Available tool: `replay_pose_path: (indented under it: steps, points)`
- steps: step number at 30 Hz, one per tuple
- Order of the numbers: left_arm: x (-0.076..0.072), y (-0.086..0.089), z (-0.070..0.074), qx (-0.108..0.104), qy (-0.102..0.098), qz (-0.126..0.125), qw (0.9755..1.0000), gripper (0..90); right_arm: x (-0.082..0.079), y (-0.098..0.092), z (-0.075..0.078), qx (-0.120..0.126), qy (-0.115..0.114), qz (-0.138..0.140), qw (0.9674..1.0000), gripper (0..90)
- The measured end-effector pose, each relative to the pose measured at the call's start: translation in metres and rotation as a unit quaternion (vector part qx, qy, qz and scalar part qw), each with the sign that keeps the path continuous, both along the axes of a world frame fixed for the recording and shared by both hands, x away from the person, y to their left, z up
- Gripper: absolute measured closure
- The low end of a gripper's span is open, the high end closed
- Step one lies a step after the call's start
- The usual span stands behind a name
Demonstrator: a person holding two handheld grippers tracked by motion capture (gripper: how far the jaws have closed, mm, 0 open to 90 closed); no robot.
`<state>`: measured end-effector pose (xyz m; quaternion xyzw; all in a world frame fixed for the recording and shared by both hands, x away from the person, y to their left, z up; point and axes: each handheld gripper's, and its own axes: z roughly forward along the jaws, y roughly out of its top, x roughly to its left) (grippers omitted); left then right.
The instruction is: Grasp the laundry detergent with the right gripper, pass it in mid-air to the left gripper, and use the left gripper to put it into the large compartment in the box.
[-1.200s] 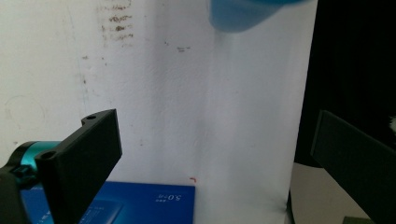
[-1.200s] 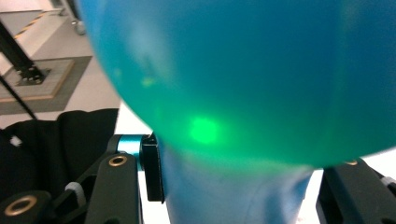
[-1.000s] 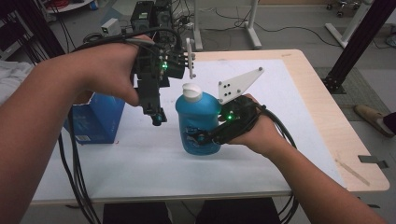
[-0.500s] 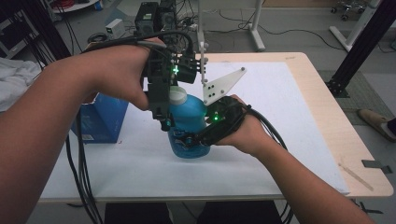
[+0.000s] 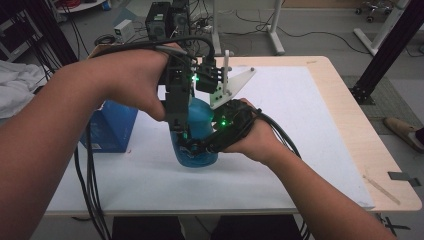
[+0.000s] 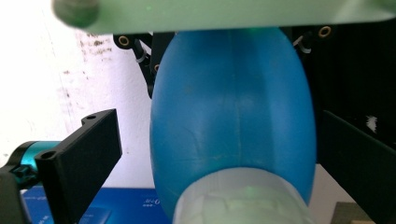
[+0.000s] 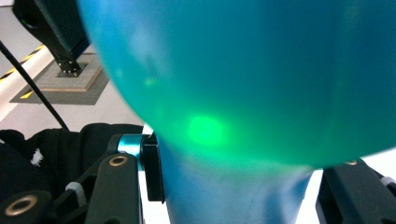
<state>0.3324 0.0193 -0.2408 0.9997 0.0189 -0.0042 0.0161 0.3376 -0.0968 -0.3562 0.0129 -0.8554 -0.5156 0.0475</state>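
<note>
A blue bottle [image 5: 204, 122] with a white cap [image 6: 243, 203] stands on the white table top [image 5: 300, 130]. My right gripper [image 5: 197, 148] comes in from the right and is shut on the bottle's lower body; its jaws press both sides of the bottle [image 7: 243, 93]. My left gripper [image 5: 179, 131] points down over the bottle's top. In the left gripper view its jaws stand wide on either side of the cap and the bottle [image 6: 233, 116], with a gap to each, so it is open.
A blue box [image 5: 112, 127] stands on the table just left of the bottle. Black cables [image 5: 90, 170] hang from the left forearm over the table's front left. The table's wooden edge [image 5: 350, 115] runs along the right.
The right hand has shifted the bottle left and a little nearer. The left gripper has come over the bottle's top, and the cap is now covered in the high view.
</note>
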Motion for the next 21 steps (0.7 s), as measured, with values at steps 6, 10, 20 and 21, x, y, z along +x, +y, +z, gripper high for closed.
replay_pose_path:
  steps: [6,10,20,21]
  points:
    - [0.0013,-0.0003,-0.0029,0.011,0.004,0.009,0.9999,5.8,0.0007,-0.0001,-0.0005,-0.003,-0.001,-0.004,1.0000,46.2]
    - [0.0021,-0.0007,-0.0022,0.011,0.002,0.007,0.9999,12.7,0.0013,-0.0003,-0.0006,-0.002,0.000,-0.006,1.0000,46.2]
    - [0.0005,-0.0021,-0.0009,0.005,-0.003,0.009,0.9999,19.4,0.0023,-0.0002,-0.0011,0.002,0.000,-0.008,1.0000,46.2]
    - [0.0004,-0.0022,-0.0009,0.006,-0.003,0.010,0.9999,20.2,0.0023,-0.0002,-0.0010,0.002,0.000,-0.007,1.0000,46.1]
